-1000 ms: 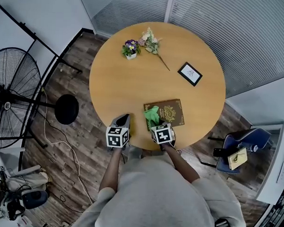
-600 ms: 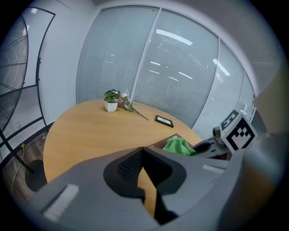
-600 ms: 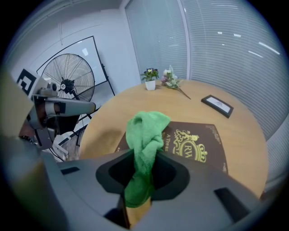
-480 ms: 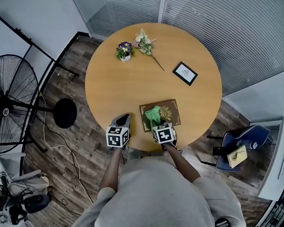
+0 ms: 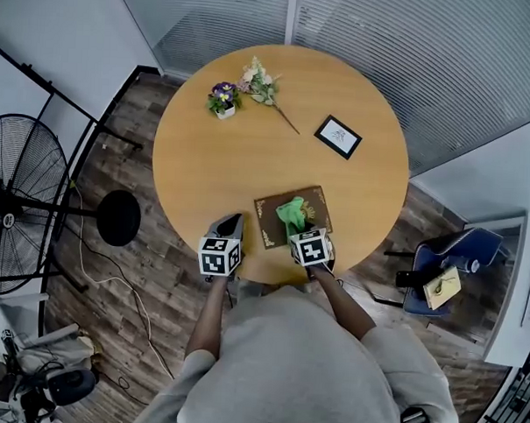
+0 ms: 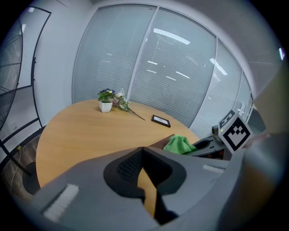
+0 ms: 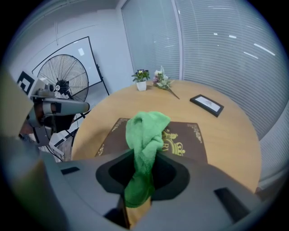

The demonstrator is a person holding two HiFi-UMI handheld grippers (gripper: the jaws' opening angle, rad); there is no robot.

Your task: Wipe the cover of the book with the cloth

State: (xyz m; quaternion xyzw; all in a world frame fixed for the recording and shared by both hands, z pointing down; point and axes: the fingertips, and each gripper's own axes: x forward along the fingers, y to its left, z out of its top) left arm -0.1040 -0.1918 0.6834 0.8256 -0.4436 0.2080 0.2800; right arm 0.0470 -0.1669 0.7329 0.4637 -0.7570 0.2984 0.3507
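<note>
We've got the right hand-held gripper [image 7: 142,177] clenched on the green cloth [image 7: 145,131], whose bunched end pokes forward over the cover of the brown book [image 7: 187,137]. The book lies flat at the worktop's [image 5: 223,156] near edge. The left hand-held gripper [image 6: 143,155] is closed and empty (beside the book, not touching it).

The right gripper [image 5: 299,230] holds the green cloth [image 5: 290,213] on the brown book [image 5: 268,219].
</note>
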